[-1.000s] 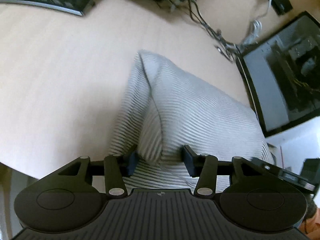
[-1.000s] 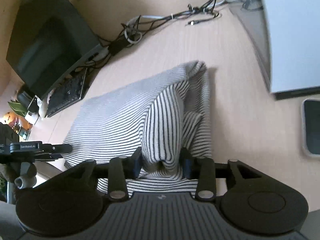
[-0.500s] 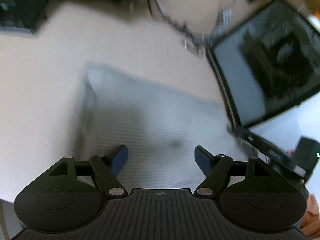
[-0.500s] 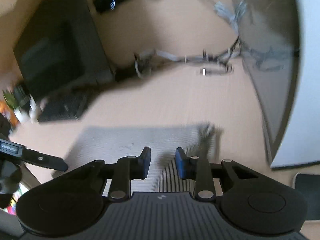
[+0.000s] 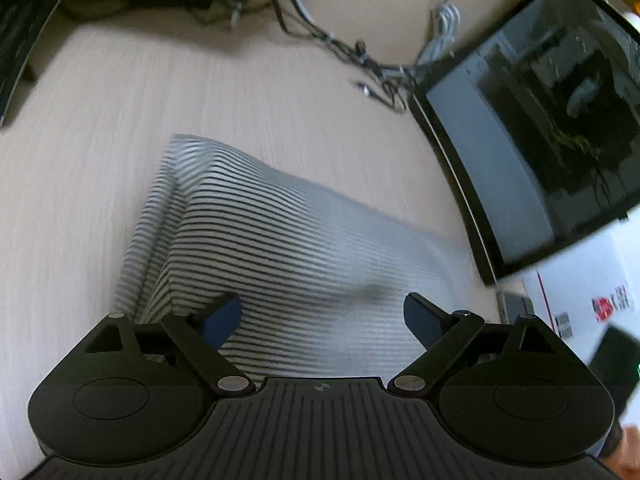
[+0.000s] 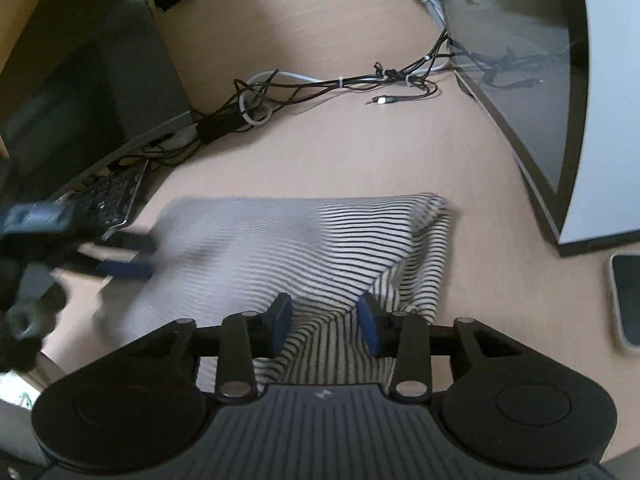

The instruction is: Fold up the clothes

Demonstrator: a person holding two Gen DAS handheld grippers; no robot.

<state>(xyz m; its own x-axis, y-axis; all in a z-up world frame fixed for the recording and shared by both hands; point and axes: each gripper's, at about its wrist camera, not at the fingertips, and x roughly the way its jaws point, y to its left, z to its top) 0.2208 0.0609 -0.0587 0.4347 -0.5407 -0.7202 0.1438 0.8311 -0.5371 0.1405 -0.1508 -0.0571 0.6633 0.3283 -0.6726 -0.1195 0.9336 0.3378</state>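
Observation:
A black-and-white striped garment (image 5: 280, 240) lies folded flat on the light wooden desk (image 5: 100, 160). My left gripper (image 5: 322, 312) hovers over its near edge. Its jaws are wide apart and still opening, with flat cloth below them and nothing gripped. In the right wrist view the same garment (image 6: 300, 240) shows a loose, rumpled fold at its right end. My right gripper (image 6: 325, 314) sits over that fold, its jaws opening, and the cloth lies between the blue pads without being pinched. The left gripper (image 6: 132, 254) appears blurred at the garment's left edge.
Dark monitors stand at the desk's far sides (image 5: 540, 140) (image 6: 540, 80). A tangle of cables (image 6: 320, 88) runs across the back. A keyboard (image 6: 112, 196) lies at the left, a phone (image 6: 628, 296) at the right edge, and a white box (image 5: 580, 300) beside the left gripper.
Both grippers let go of the raised cloth folds they pinched a second ago. The garment has dropped flat. The left jaws spread wide, and the right ones closed briefly and reopened.

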